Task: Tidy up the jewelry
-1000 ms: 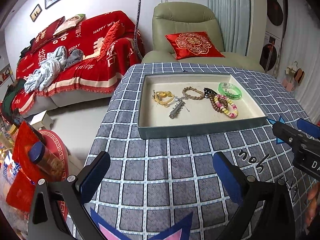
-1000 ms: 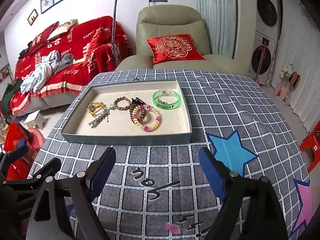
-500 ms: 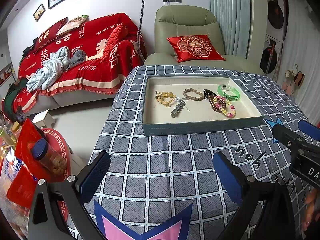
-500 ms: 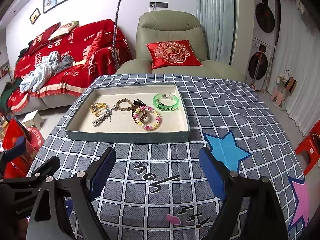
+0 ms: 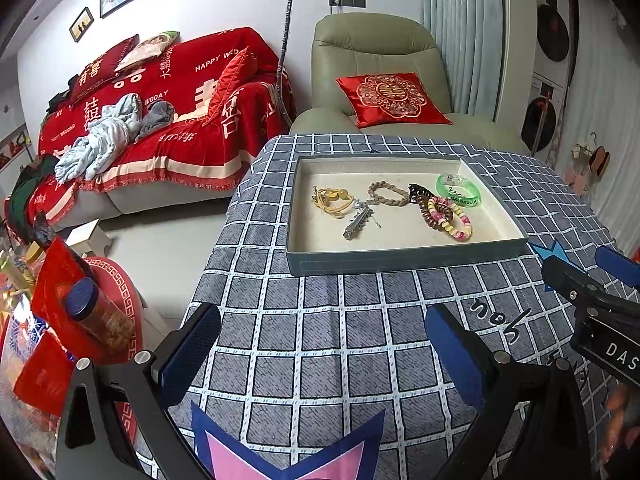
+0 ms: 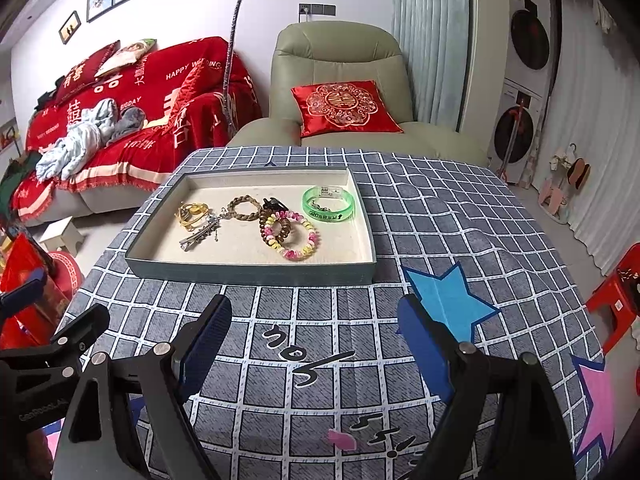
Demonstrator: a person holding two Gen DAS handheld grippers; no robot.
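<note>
Sitting on a grey checked tablecloth [image 6: 440, 216], a shallow grey tray [image 6: 248, 270] with a cream lining serves as the landmark for everything else. At its left end lies a yellow-gold bracelet [image 6: 192, 213], and just right of that a silver hair clip [image 6: 199, 234] rests at a slant, touching a braided brown bracelet [image 6: 244, 208]. Right of the braid comes a small black clip [image 6: 274, 203], then a dark brown beaded bracelet [image 6: 276, 228] overlapped by a pink-and-yellow beaded bracelet [image 6: 298, 242]. Farthest right in the tray, near its right wall, lies a translucent green bangle [image 6: 329, 204].

Both tools hover over the cloth on the near side of the tray, well apart from it and gripping nothing. The left gripper [image 5: 320, 344] is to the tray's near left, its blue pads [image 5: 192, 344] spread wide. The right gripper [image 6: 314, 340] is to the near right, fingers [image 6: 424, 344] likewise wide apart.

Beyond the tray's far edge stands a green armchair [image 6: 340, 56] with a red cushion [image 6: 344, 106]; to the far left is a red-covered sofa [image 6: 132, 92].
</note>
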